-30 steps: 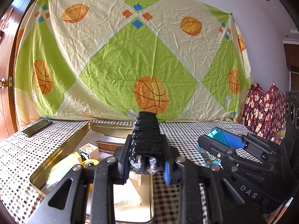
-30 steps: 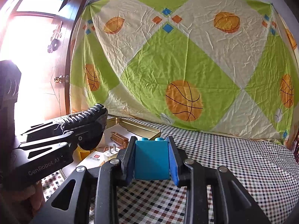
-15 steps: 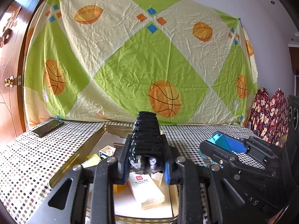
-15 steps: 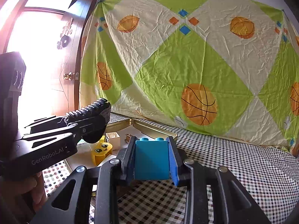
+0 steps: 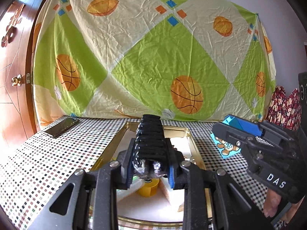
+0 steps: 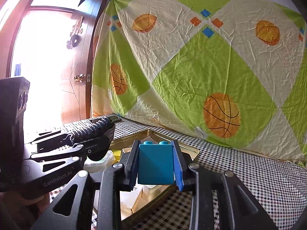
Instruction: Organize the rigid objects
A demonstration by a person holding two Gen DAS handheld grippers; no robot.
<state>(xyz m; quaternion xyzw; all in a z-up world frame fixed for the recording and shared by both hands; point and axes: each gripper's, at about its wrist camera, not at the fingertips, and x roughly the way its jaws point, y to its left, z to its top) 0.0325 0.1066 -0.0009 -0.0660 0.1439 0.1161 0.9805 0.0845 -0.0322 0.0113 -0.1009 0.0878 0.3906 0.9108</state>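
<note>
My left gripper is shut on a black toothed clip with shiny bits at its near end, held above a gold metal tray. The right wrist view shows that clip in the left gripper at the left. My right gripper is shut on a blue building block with two studs, above the tray's near right rim. From the left wrist view, the right gripper holds the block at the right of the tray.
In the tray lie a yellow toy and white boxes. A light blue block with a bear picture stands on the checked tablecloth to the right of the tray. A phone lies at the far left. A patterned sheet hangs behind.
Both grippers have moved left over the table, so the tray now lies straight under the left gripper and under the blue block. Both grips are unchanged.
</note>
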